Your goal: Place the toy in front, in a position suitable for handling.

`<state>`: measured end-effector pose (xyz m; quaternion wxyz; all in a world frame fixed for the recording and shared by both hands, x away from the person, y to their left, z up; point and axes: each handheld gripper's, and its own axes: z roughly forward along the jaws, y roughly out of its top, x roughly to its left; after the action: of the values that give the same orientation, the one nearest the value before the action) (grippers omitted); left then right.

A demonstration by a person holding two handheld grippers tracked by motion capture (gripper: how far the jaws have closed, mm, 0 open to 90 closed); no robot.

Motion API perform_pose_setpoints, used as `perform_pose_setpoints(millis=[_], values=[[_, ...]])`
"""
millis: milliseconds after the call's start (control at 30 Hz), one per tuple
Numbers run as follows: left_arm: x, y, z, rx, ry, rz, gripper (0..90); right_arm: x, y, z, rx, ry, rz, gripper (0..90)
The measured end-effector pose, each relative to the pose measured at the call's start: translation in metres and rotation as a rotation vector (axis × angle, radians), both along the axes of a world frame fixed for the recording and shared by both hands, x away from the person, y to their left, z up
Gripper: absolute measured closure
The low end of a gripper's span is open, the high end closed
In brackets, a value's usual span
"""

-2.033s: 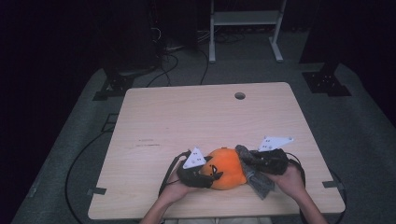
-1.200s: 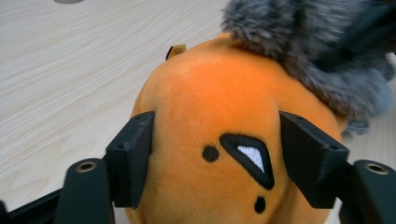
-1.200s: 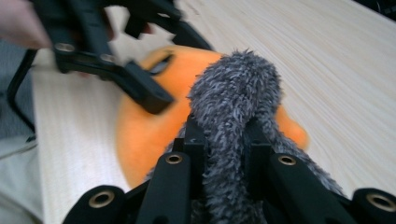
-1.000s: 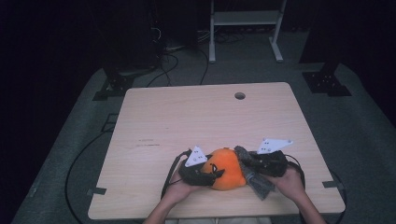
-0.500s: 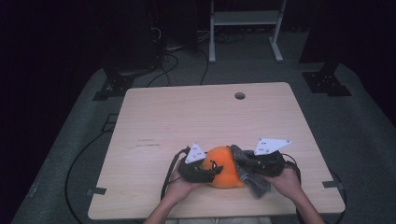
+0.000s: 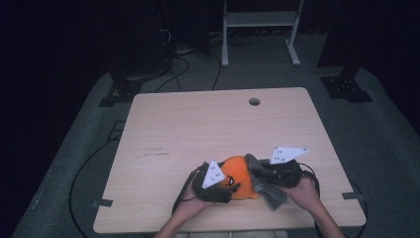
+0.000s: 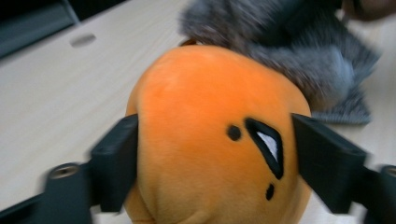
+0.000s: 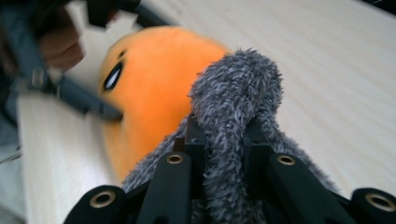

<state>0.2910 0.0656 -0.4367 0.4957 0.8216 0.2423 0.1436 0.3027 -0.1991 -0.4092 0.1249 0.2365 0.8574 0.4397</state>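
The orange plush [image 6: 239,176] lies near the front edge of the bench [image 6: 198,124], and the wood behind it is bare up to the hole [image 6: 254,101]. The group sits a little left of its place a second ago. The left gripper [image 6: 225,187] has just been opening, its fingers [image 7: 116,163] spread along the plush's sides; the right gripper [image 8: 224,135] is clenched on grey fabric [image 8: 236,88] touching the plush.

The plush toy [image 6: 238,174] sits on the table [image 6: 198,124] near its front edge. The fuzzy cloth [image 6: 265,186] lies against the toy's right side. The left gripper [image 6: 224,187] flanks the toy from the left; the right gripper [image 6: 257,174] sits right of it, on the cloth.
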Motion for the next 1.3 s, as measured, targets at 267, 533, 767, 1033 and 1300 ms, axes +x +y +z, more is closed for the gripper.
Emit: perform_pose_setpoints(millis=[267, 533, 767, 1033, 1300], values=[[-0.008, -0.004, 0.000, 0.048, -0.072, 0.020, 32.7, -0.008, 0.014, 0.008, -0.009, -0.054, 0.042, 76.4], [0.013, 0.007, -0.001, -0.059, 0.152, 0.038, 12.9, -0.011, 0.009, 0.001, -0.068, -0.042, 0.038, 77.1], [-0.007, -0.005, 0.002, 0.037, -0.046, 0.003, 32.3, -0.012, 0.028, 0.012, -0.059, -0.097, 0.065, 76.8], [0.016, 0.014, 0.000, -0.112, 0.214, 0.018, 16.8, -0.005, 0.001, -0.002, -0.051, -0.032, 0.023, 77.2], [-0.016, -0.014, 0.010, 0.037, -0.137, -0.003, 36.4, -0.009, 0.011, 0.021, 0.080, -0.071, 0.041, 76.1]])
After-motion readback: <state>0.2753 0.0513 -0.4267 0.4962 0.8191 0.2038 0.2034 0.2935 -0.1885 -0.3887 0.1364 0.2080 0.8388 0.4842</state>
